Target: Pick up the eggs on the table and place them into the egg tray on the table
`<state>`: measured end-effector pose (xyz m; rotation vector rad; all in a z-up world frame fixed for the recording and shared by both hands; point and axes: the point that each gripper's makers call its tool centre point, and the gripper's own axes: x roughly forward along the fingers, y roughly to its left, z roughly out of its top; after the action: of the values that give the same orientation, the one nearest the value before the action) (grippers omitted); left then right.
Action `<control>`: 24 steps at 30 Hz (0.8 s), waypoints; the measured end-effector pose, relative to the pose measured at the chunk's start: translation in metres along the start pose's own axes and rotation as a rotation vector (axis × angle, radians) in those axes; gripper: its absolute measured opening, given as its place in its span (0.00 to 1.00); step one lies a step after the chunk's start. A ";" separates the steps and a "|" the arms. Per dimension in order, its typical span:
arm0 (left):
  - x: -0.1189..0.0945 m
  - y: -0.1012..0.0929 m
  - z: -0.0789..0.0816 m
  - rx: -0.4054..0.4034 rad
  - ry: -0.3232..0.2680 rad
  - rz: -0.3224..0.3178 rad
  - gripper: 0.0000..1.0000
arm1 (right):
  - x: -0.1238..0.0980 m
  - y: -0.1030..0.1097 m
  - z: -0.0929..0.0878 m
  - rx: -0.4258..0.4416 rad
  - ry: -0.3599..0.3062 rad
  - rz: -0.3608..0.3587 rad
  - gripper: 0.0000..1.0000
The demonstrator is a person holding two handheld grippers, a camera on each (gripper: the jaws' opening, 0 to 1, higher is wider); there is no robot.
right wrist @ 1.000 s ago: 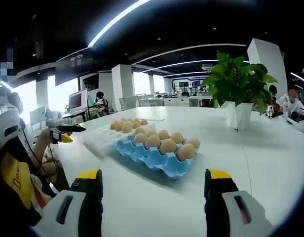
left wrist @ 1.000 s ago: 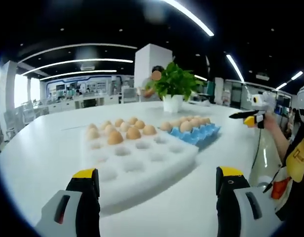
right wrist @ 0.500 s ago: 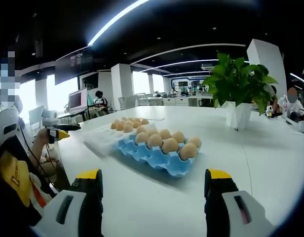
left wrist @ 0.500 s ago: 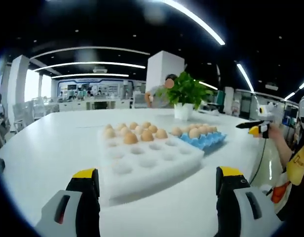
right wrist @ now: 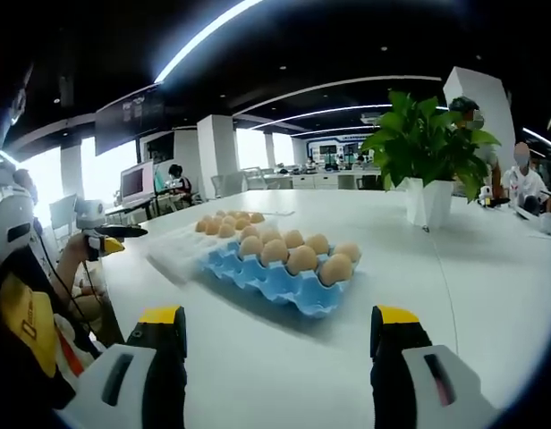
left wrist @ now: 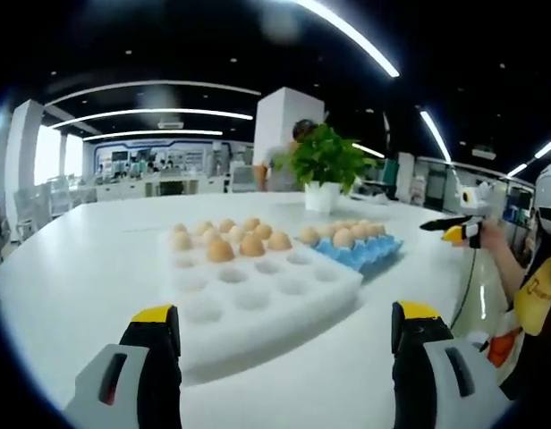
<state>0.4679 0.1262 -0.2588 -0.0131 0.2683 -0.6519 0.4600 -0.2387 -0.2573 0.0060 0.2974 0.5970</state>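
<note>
Right claw (right wrist: 274, 357) hangs released and empty, with the eggs (right wrist: 301, 259) in the blue egg carton (right wrist: 277, 284) straight ahead on the bench (right wrist: 454, 295). Left claw (left wrist: 280, 357) is released too, facing the white foam egg tray (left wrist: 258, 299), so right looks nearer.

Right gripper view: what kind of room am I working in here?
Probably an open-plan office or lab: a large white table, desks with monitors behind, long ceiling light strips, and a potted plant.

Brown eggs (right wrist: 302, 260), blue egg tray (right wrist: 274, 284), white foam tray (left wrist: 258, 299), white table (right wrist: 490, 295), green plant (right wrist: 423, 143), yellow-tipped black jaws
</note>
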 end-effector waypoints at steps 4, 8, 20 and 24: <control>0.005 0.003 0.000 0.014 0.009 0.001 0.98 | 0.004 0.001 0.001 -0.002 0.002 0.010 0.88; 0.006 0.005 0.000 0.011 0.010 0.002 0.98 | 0.005 0.001 0.002 -0.004 0.003 0.011 0.88; 0.019 0.009 0.005 0.001 0.007 -0.017 0.97 | 0.010 -0.001 0.008 -0.015 -0.004 0.019 0.88; 0.020 0.012 0.006 0.002 0.008 -0.014 0.97 | 0.010 -0.001 0.008 -0.015 -0.004 0.020 0.88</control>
<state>0.4913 0.1235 -0.2592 -0.0105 0.2754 -0.6667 0.4707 -0.2330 -0.2524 -0.0042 0.2887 0.6194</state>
